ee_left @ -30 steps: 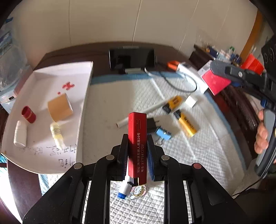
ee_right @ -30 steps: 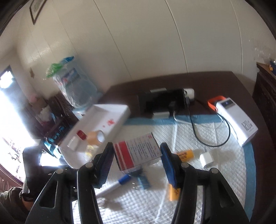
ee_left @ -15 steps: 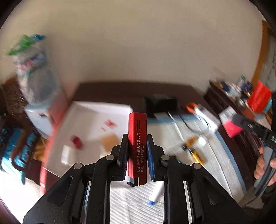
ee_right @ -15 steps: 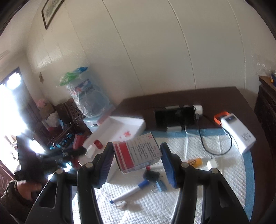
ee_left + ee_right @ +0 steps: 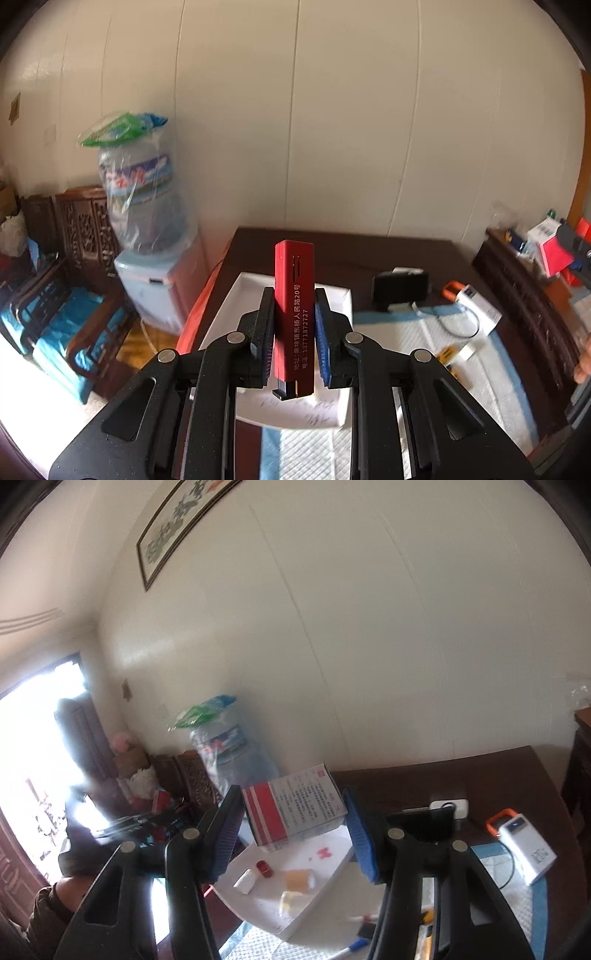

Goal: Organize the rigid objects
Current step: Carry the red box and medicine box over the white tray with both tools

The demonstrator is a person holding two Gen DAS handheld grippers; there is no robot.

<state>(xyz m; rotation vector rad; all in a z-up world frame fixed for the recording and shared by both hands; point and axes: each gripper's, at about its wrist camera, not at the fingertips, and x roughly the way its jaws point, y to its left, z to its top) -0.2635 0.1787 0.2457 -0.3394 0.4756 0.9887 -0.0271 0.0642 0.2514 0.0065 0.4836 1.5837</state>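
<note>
The white tray (image 5: 332,882) lay on the table (image 5: 369,254), below and ahead of both tools. The right tool (image 5: 291,823) clamped a medicine box (image 5: 295,810); the left tool (image 5: 293,332), nearer the tray, pinched an upright red lighter (image 5: 294,314)

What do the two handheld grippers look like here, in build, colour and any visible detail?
Both the left gripper and the right gripper are matte black, speckled plastic frames with two forked arms, cut-out slots and round silver pivot pins. Each finger ends in a flat ribbed pad, blue on the clearest ones. No cables or printed markings show on either. A dark sleeve shows low in the right view.
</note>
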